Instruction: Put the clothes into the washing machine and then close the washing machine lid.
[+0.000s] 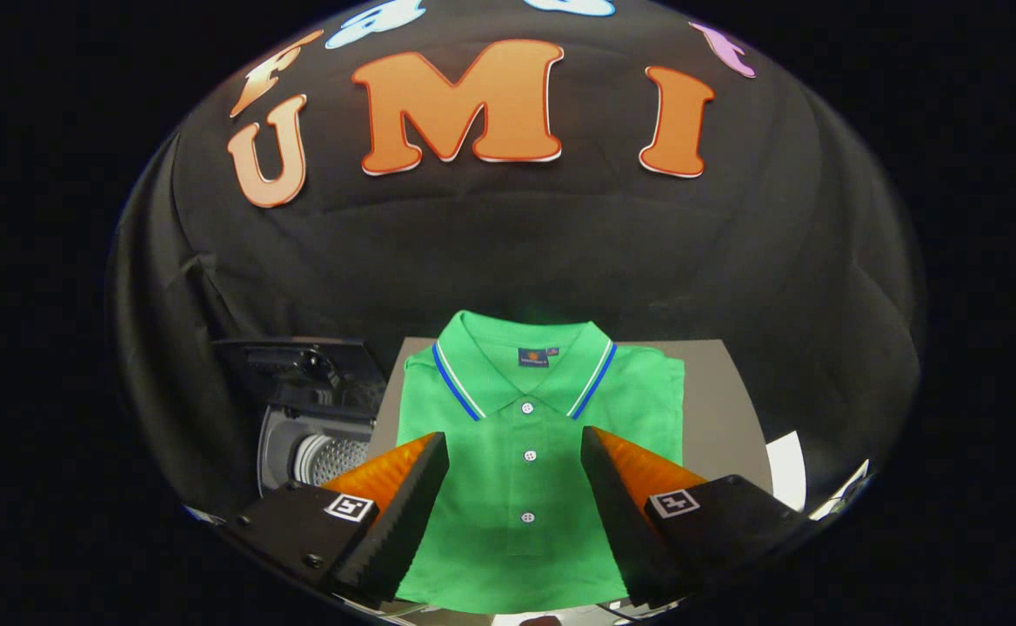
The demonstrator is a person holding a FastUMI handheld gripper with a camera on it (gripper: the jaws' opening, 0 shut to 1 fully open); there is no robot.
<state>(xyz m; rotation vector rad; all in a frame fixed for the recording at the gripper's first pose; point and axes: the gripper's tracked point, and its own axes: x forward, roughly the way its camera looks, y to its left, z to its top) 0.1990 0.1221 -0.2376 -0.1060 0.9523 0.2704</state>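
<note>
A folded green polo shirt (525,452) with a blue-and-white trimmed collar lies flat on a grey table (725,391). My gripper (515,456) hovers over the shirt's button placket, open, with the orange-backed fingers (404,474) spread to either side of the buttons and nothing between them. To the left of the shirt stands a small washing machine (312,435) with its dark lid (299,365) raised and the perforated metal drum (330,456) showing inside.
The table's bare grey top runs to the right of the shirt. Something white (788,469) lies at the table's right corner. Black cloth closes off the back and both sides.
</note>
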